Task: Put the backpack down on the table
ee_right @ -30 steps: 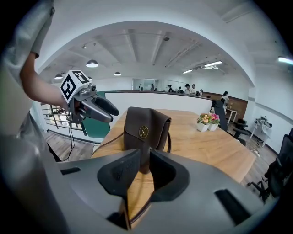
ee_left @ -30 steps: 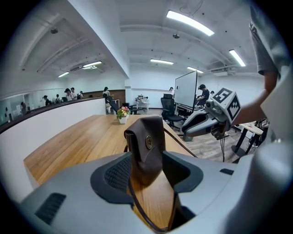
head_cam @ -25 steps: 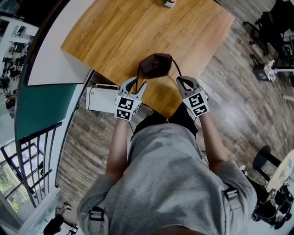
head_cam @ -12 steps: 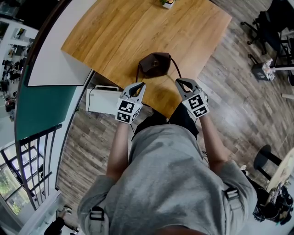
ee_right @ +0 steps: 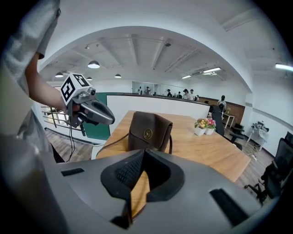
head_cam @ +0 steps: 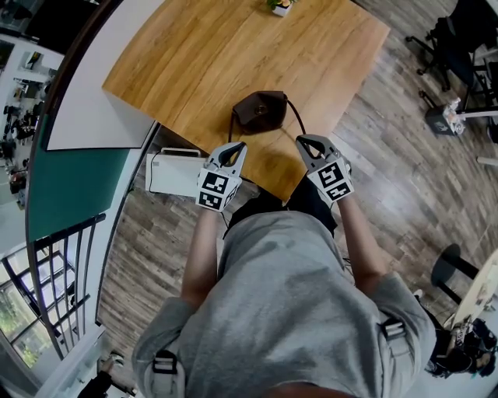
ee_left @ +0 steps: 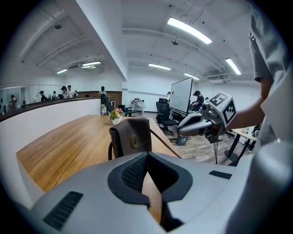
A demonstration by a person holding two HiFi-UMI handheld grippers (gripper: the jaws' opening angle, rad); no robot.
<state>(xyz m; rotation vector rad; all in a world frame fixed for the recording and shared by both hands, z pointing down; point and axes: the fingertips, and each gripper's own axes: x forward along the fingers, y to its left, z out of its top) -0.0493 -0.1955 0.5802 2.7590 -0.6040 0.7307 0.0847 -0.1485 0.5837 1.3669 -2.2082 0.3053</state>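
Observation:
A small brown leather backpack point(head_cam: 263, 110) stands upright on the wooden table point(head_cam: 233, 54), near its front edge. Its thin strap point(head_cam: 299, 120) curves off the bag's right side toward me. My left gripper point(head_cam: 236, 145) sits just short of the bag; its jaws have just been closing and now meet with nothing between them. My right gripper point(head_cam: 299, 140) is level with it on the right, shut and empty. In the left gripper view the bag point(ee_left: 132, 140) stands beyond the shut left gripper point(ee_left: 147, 154). In the right gripper view the bag point(ee_right: 149, 132) stands past the right gripper point(ee_right: 144, 151).
A small pot of flowers point(head_cam: 278, 5) stands at the table's far end. A white box point(head_cam: 173, 169) sits on the floor under the table's left corner. Office chairs point(head_cam: 459, 39) stand on the wooden floor at the right. A railing point(head_cam: 54, 264) runs at the lower left.
The left gripper's jaws went from open beside the bag's left strap to shut. Both grippers stay close to where they were, and the bag has not moved.

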